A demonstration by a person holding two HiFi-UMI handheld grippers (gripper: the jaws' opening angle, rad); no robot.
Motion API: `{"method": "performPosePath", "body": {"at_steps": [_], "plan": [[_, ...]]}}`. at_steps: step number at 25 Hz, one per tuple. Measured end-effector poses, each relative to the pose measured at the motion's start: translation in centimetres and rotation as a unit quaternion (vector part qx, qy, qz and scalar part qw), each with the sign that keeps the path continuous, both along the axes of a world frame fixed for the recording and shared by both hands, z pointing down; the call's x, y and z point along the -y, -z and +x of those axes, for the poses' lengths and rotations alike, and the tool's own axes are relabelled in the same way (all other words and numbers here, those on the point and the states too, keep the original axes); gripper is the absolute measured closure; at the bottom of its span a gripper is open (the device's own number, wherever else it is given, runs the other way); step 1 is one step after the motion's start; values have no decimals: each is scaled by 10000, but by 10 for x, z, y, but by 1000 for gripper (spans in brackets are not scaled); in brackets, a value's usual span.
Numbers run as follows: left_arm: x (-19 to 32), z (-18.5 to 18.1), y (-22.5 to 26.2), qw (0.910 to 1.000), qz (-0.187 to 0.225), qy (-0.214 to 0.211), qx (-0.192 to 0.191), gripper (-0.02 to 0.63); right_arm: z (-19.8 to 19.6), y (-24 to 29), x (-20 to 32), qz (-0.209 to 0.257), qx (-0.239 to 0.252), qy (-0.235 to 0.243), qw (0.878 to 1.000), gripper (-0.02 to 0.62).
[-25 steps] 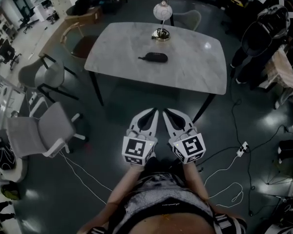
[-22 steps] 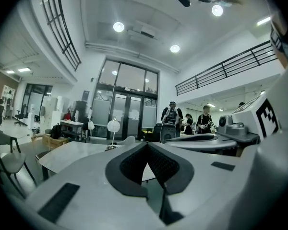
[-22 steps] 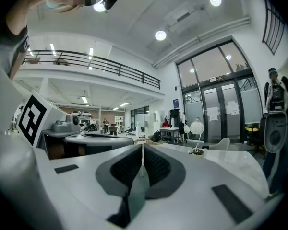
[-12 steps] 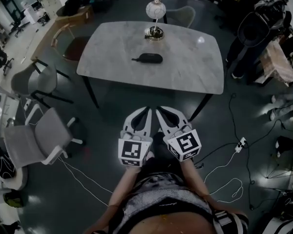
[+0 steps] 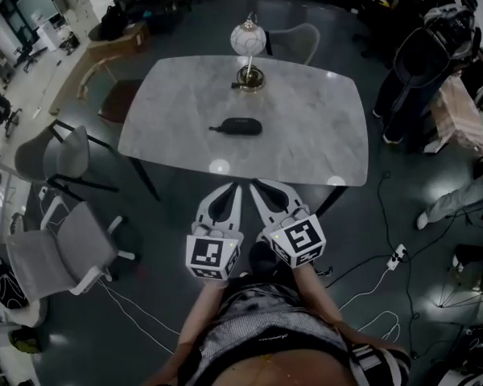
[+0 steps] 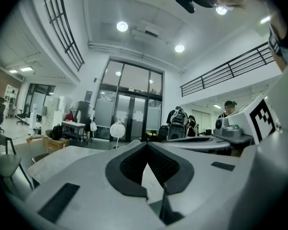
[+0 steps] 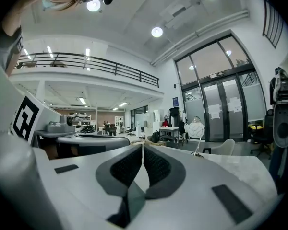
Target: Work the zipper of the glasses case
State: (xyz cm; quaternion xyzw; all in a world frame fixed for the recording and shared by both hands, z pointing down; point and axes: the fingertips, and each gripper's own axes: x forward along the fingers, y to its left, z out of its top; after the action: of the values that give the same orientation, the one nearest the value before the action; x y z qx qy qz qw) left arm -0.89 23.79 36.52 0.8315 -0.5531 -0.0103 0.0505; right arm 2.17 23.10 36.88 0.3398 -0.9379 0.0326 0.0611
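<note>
Held side by side before the torso, roughly level, aimed at the desk (image 5: 322, 127): left gripper (image 5: 233, 188) and right gripper (image 5: 256, 186), jaws pressed together on nothing. Flat at mid-desk, well beyond both tips: black glasses case (image 5: 236, 125), near the lamp (image 5: 248, 40).

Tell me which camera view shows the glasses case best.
The head view: the dark glasses case lies whole and unobstructed on the marble table, near the lamp. Neither gripper view shows the case; each looks level across the tabletop toward the lamp.
</note>
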Motion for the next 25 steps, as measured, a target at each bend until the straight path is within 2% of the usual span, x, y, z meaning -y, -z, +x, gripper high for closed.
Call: {"method": "performPosePath", "body": {"at_steps": [10, 15, 25], "plan": [[75, 10, -2, 9992, -204, 294, -194, 600, 8, 4, 71, -15, -32, 399, 9992, 532], [92, 23, -3, 9983, -226, 413, -331, 600, 21, 1, 85, -14, -113, 555, 9984, 533], [115, 18, -8, 9978, -273, 555, -234, 600, 24, -7, 109, -140, -53, 521, 9985, 532]]}}
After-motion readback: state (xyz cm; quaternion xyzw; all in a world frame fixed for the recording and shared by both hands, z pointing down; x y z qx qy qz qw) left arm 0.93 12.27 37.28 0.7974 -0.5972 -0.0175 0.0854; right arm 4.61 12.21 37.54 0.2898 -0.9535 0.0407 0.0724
